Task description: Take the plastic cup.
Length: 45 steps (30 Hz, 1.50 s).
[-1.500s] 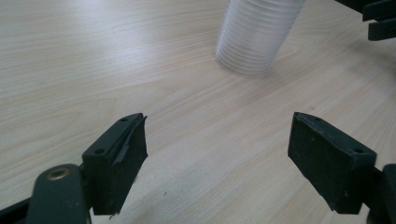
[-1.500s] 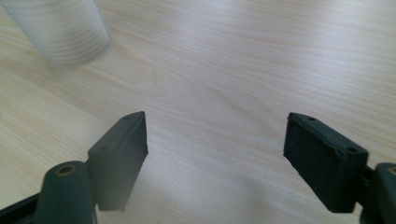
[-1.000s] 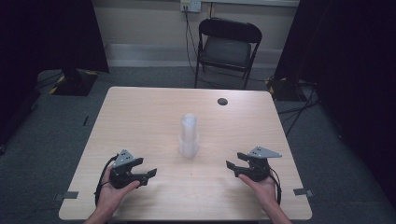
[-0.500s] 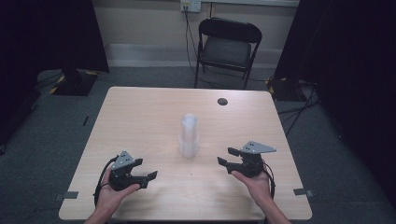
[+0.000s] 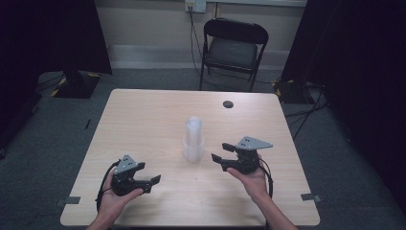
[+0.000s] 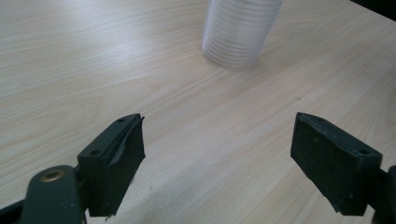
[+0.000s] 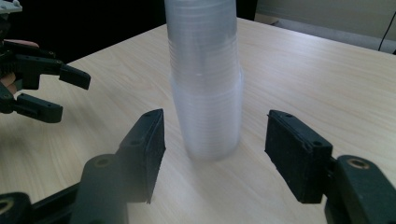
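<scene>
Right claw (image 7: 215, 158) open, facing cup stack (image 7: 205, 79), left claw (image 6: 219, 163) open, high view adds chair (image 5: 233, 48)

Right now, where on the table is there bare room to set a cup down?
Bare wood runs from the cup stack to the table's left edge and far edge. Crowded spot: the right gripper beside the stack.

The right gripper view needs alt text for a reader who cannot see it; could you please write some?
A tall stack of clear plastic cups stands upright on a pale wooden table, just beyond the open right gripper, whose two black jaws frame its base without touching it. At the far left, the left gripper hovers open over the table's edge.
</scene>
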Motion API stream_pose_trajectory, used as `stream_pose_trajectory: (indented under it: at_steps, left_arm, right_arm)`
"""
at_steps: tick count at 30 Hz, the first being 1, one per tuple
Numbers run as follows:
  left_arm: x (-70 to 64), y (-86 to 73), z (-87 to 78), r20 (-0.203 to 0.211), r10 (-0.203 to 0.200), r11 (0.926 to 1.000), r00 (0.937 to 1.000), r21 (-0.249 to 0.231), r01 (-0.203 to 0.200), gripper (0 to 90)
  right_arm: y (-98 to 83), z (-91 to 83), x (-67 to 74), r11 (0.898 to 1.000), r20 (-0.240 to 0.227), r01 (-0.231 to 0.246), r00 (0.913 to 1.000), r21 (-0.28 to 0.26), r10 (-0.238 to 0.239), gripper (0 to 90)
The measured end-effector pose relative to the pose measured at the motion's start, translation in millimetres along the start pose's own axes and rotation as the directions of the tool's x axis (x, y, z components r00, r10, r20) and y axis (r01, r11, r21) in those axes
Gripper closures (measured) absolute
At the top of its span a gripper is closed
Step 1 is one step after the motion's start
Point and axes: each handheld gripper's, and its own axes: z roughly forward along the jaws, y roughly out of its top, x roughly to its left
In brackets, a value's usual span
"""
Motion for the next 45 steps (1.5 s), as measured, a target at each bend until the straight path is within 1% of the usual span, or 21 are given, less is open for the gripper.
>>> stream_pose_trajectory:
  at_steps: [2, 5, 7, 13, 15, 17, 18, 22, 24, 25, 27, 28, 31, 33, 35, 37, 39, 43, 45]
  left_arm:
    - [-0.2, 0.2, 0.3, 0.004, 0.011, 0.9999, 0.9999, 0.004, -0.011, 17.4]
    - [-0.8, 0.0, 0.7, 0.007, 0.016, 0.9998, 0.9998, 0.010, -0.016, 17.4]
    - [-1.2, -0.3, 0.9, 0.012, 0.011, 0.9999, 0.9999, 0.010, -0.011, 17.5]
    - [-2.0, 0.2, 1.1, 0.009, 0.020, 0.9997, 0.9998, 0.013, -0.020, 17.6]
    - [-2.3, 0.1, 1.8, 0.011, 0.019, 0.9997, 0.9998, 0.013, -0.019, 17.7]
    - [-2.2, 0.1, 2.2, 0.013, 0.024, 0.9996, 0.9996, 0.016, -0.024, 18.0]
    - [-2.5, -0.2, 2.6, 0.016, 0.019, 0.9997, 0.9997, 0.017, -0.019, 18.0]
    - [-2.2, -0.1, 2.8, 0.017, 0.022, 0.9996, 0.9996, 0.018, -0.022, 18.0]
    - [-2.3, -0.5, 3.0, 0.005, 0.021, 0.9995, 0.9998, 0.021, -0.021, 18.1]
    - [-1.8, -0.6, 3.1, -0.002, 0.022, 0.9995, 0.9998, 0.022, -0.021, 18.1]
    - [-1.1, -1.0, 3.1, -0.002, 0.014, 0.9997, 0.9999, 0.019, -0.014, 18.5]
    - [-0.8, -0.8, 2.6, 0.000, 0.018, 0.9997, 0.9998, 0.019, -0.018, 18.9]
    - [-1.2, -0.8, 2.3, 0.002, 0.019, 0.9997, 0.9998, 0.015, -0.019, 19.0]
    - [-0.9, -0.7, 2.5, 0.002, 0.025, 0.9995, 0.9997, 0.020, -0.025, 19.0]
    - [-1.2, -0.8, 2.9, 0.005, 0.027, 0.9994, 0.9996, 0.022, -0.027, 19.0]
    - [-2.1, -0.9, 3.0, 0.008, 0.026, 0.9994, 0.9996, 0.021, -0.027, 19.0]
    - [-2.5, -0.8, 3.0, 0.010, 0.029, 0.9993, 0.9995, 0.022, -0.030, 19.0]
    - [-2.3, -0.8, 3.1, 0.014, 0.040, 0.9989, 0.9991, 0.024, -0.040, 19.0]
    - [-2.4, -0.8, 3.3, 0.014, 0.038, 0.9990, 0.9992, 0.025, -0.039, 19.0]
  right_arm:
    - [4.3, 4.8, 1.2, 1.000, -0.009, 0.007, 0.9999, -0.003, -0.007, 37.7]
    - [9.8, 9.9, 2.4, 1.000, -0.022, 0.015, 0.9996, -0.004, -0.016, 37.2]
    - [14.0, 12.5, 2.4, 1.000, -0.020, 0.024, 0.9995, -0.007, -0.024, 36.3]
    - [26.4, 19.2, 3.3, 0.999, -0.024, 0.023, 0.9994, -0.036, -0.024, 32.5]
    - [29.3, 21.2, 3.3, 0.999, -0.022, 0.030, 0.9993, -0.040, -0.031, 32.0]
    - [31.5, 23.8, 2.4, 0.999, -0.035, 0.031, 0.9989, -0.043, -0.032, 34.4]
    - [32.5, 25.5, 1.9, 0.999, -0.038, 0.032, 0.9987, -0.041, -0.033, 33.7]
    - [36.1, 32.9, 0.1, 0.999, -0.040, 0.027, 0.9988, -0.045, -0.029, 31.3]
    - [37.8, 37.1, 0.2, 0.999, -0.044, 0.031, 0.9985, -0.044, -0.033, 31.1]
    - [38.7, 39.5, 0.3, 0.998, -0.044, 0.035, 0.9984, -0.043, -0.037, 30.6]
    - [39.6, 44.7, 1.1, 0.998, -0.039, 0.050, 0.9979, -0.042, -0.052, 30.1]
    - [39.7, 47.4, 1.6, 0.998, -0.036, 0.054, 0.9978, -0.041, -0.056, 29.7]
    - [39.9, 54.4, -0.1, 0.998, -0.039, 0.046, 0.9981, -0.045, -0.048, 28.5]
    - [40.6, 59.0, -0.6, 0.998, -0.016, 0.050, 0.9986, -0.042, -0.050, 24.2]
    - [41.7, 63.5, -1.2, 0.998, -0.019, 0.039, 0.9990, -0.047, -0.040, 23.3]
    - [43.3, 67.8, -0.6, 0.998, -0.011, 0.038, 0.9992, -0.048, -0.039, 20.6]
    - [44.9, 72.0, -0.2, 0.998, -0.023, 0.035, 0.9991, -0.048, -0.037, 21.8]
    - [46.4, 80.5, 0.7, 0.999, -0.028, 0.031, 0.9991, -0.040, -0.032, 20.2]
    - [46.6, 84.4, 1.2, 0.999, -0.014, 0.034, 0.9993, -0.038, -0.034, 19.3]
